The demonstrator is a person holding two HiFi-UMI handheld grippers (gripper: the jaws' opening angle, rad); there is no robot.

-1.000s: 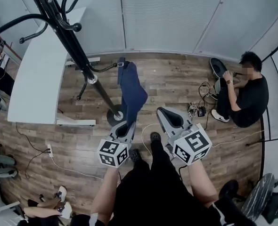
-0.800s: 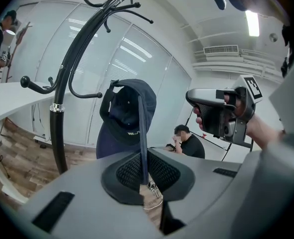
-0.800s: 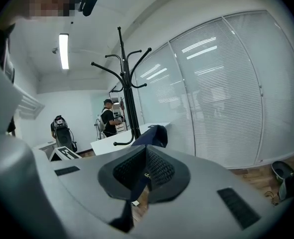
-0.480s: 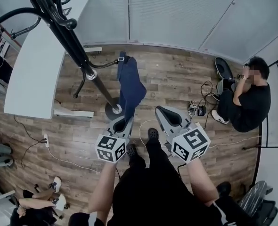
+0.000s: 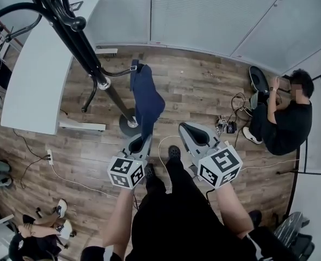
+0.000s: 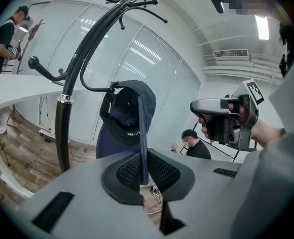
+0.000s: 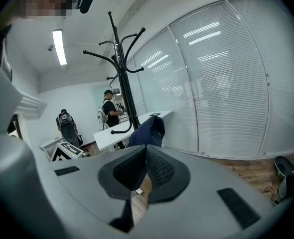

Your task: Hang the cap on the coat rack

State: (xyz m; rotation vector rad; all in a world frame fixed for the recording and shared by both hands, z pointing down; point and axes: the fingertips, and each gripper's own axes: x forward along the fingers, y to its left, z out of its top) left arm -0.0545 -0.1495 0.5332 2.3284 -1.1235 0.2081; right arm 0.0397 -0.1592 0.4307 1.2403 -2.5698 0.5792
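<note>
One dark blue cap [image 5: 146, 99] is seen, its back caught on a low hook of the single black coat rack [image 5: 90, 64]. Its long axis runs from that hook away from the rack, brim outermost. The brim's edge is pinched by the left gripper [image 5: 138, 144]. Two grippers are counted. The right gripper [image 5: 190, 135] is held farther from the rack, jaws together on nothing.

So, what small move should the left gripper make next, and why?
Probably open the jaws of the left gripper. They are shut on the brim of the cap, whose back already seems to hang over a lower hook of the coat rack, so letting go should leave it hanging.
</note>
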